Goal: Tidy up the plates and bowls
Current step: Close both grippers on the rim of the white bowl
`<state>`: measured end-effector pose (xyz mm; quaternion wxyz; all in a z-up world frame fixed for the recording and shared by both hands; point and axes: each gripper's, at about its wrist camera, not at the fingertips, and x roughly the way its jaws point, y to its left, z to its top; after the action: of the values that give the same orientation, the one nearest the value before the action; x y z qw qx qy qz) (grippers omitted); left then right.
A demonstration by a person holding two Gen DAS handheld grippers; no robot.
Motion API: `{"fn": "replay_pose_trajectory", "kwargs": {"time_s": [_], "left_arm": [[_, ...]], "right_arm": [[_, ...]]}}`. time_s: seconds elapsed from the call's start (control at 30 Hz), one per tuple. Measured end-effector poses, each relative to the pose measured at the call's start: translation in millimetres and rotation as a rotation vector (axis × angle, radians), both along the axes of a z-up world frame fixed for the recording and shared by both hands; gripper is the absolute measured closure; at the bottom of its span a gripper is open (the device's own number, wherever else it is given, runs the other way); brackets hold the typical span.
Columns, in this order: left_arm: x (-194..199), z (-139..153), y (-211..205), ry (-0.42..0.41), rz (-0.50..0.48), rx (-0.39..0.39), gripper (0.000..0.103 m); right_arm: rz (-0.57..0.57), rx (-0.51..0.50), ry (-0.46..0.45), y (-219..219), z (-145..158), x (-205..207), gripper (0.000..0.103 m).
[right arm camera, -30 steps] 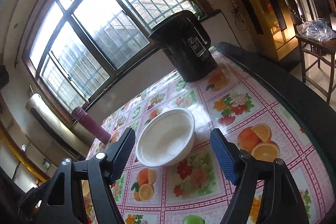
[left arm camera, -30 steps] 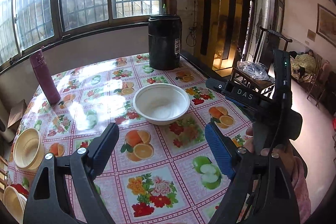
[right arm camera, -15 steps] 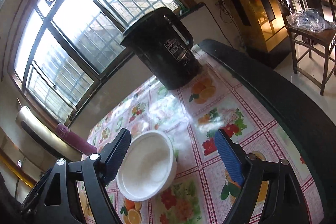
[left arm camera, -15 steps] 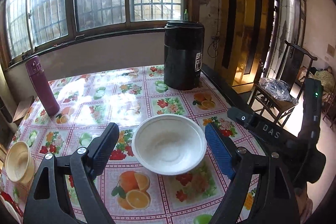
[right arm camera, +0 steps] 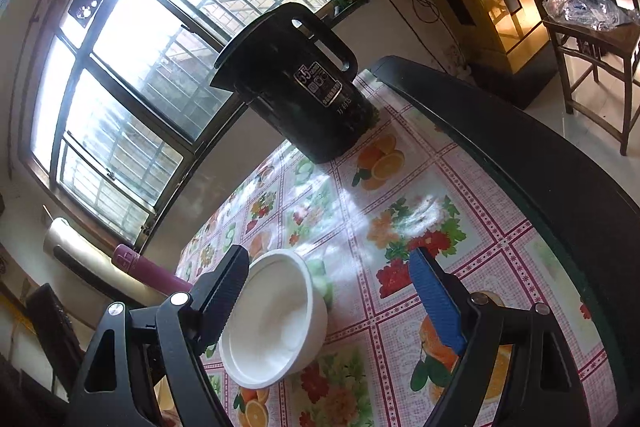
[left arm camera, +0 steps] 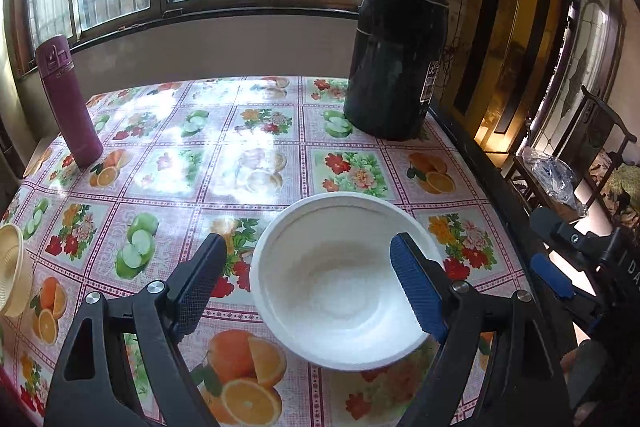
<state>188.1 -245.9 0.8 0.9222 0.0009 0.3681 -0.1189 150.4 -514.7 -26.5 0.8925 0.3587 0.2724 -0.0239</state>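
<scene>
A white bowl (left arm camera: pixel 340 283) sits upright on the fruit-patterned tablecloth (left arm camera: pixel 240 155). My left gripper (left arm camera: pixel 308 287) is open, and the bowl lies between its fingers, the blue right pad (left arm camera: pixel 416 291) over the bowl's right rim. My right gripper (right arm camera: pixel 332 299) is open and empty, off to the bowl's right; the bowl (right arm camera: pixel 276 315) shows beside its left finger. A cream woven bowl (left arm camera: pixel 10 279) sits at the table's left edge.
A tall black container (left arm camera: pixel 396 63) stands at the back right of the table. A maroon flask (left arm camera: pixel 68 99) stands at the back left. The table's dark edge (right arm camera: pixel 520 147) runs along the right, with chairs beyond.
My left gripper has moved forward and down until the white bowl lies between its fingers. My right gripper has swung right, away from the bowl. Both stay open.
</scene>
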Motion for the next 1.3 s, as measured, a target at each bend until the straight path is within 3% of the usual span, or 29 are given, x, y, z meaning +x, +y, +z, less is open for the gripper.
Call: {"fn": "replay_pose_trajectory", "kwargs": {"time_s": [0.2, 0.4, 0.7, 0.9, 0.97, 1.3], "left_arm": [[13, -14, 14, 0.056, 0.003, -0.039, 0.019], [23, -17, 31, 0.127, -0.027, -0.086, 0.019], [42, -44, 38, 0.298, -0.084, -0.179, 0.019], [43, -47, 33, 0.308, -0.103, -0.182, 0.019], [43, -49, 33, 0.313, -0.106, -0.185, 0.019], [43, -56, 35, 0.329, -0.102, -0.204, 0.019]], "right_arm": [[0.051, 0.019, 0.004, 8, -4, 8, 0.018], [0.143, 0.12, 0.033, 21, -19, 21, 0.019], [0.185, 0.122, 0.079, 45, -41, 36, 0.028], [0.162, 0.094, 0.101, 48, -50, 39, 0.038], [0.149, 0.095, 0.101, 47, -51, 39, 0.045], [0.152, 0.067, 0.103, 52, -50, 40, 0.059]]}}
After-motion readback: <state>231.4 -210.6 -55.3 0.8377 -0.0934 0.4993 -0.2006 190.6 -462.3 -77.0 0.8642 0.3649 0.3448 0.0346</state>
